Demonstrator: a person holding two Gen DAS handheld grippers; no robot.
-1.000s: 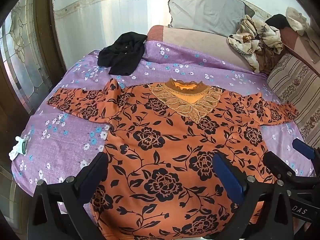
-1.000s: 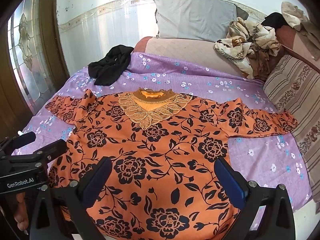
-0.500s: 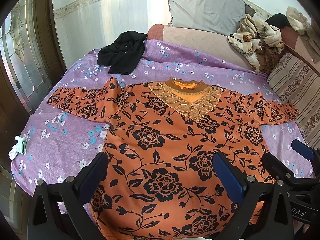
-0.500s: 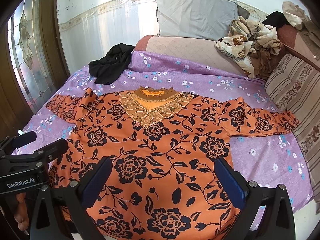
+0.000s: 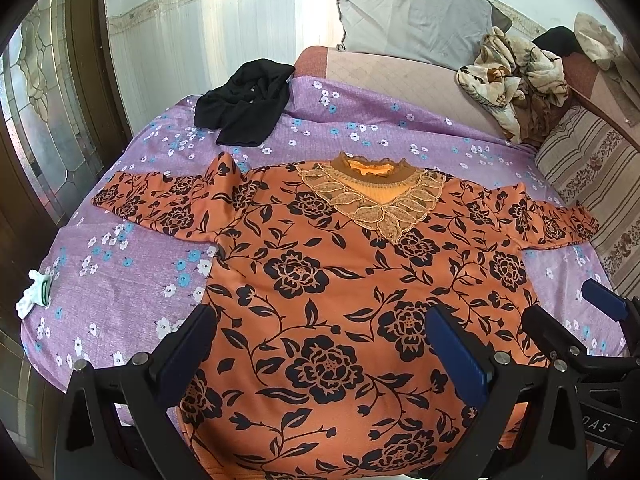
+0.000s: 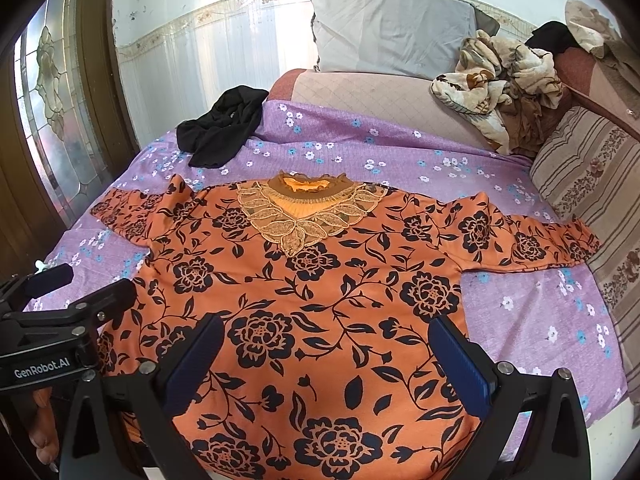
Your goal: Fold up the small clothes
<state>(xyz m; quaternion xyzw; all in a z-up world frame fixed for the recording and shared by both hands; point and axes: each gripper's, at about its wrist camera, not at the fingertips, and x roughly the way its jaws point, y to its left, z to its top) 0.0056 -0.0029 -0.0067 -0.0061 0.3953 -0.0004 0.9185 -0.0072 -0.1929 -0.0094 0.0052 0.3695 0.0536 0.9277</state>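
An orange blouse (image 5: 340, 280) with black flowers and a lace collar lies flat, face up, sleeves spread, on the purple floral bedsheet (image 5: 120, 280); it also shows in the right wrist view (image 6: 320, 288). My left gripper (image 5: 320, 352) is open and empty, hovering above the blouse's lower left part. My right gripper (image 6: 328, 360) is open and empty above the lower right part. Each gripper shows in the other's view, the right one (image 5: 568, 324) at the right edge and the left one (image 6: 76, 292) at the left edge.
A black garment (image 5: 244, 100) lies crumpled at the sheet's far left. A grey pillow (image 5: 412, 16) leans on the wall. A heap of patterned clothes (image 5: 516, 76) sits at the far right. A striped cushion (image 5: 592, 176) borders the right. A small white item (image 5: 34, 300) lies at the left edge.
Almost nothing has moved. Both grippers stay open above the blouse's hem; the views have shifted only very slightly.
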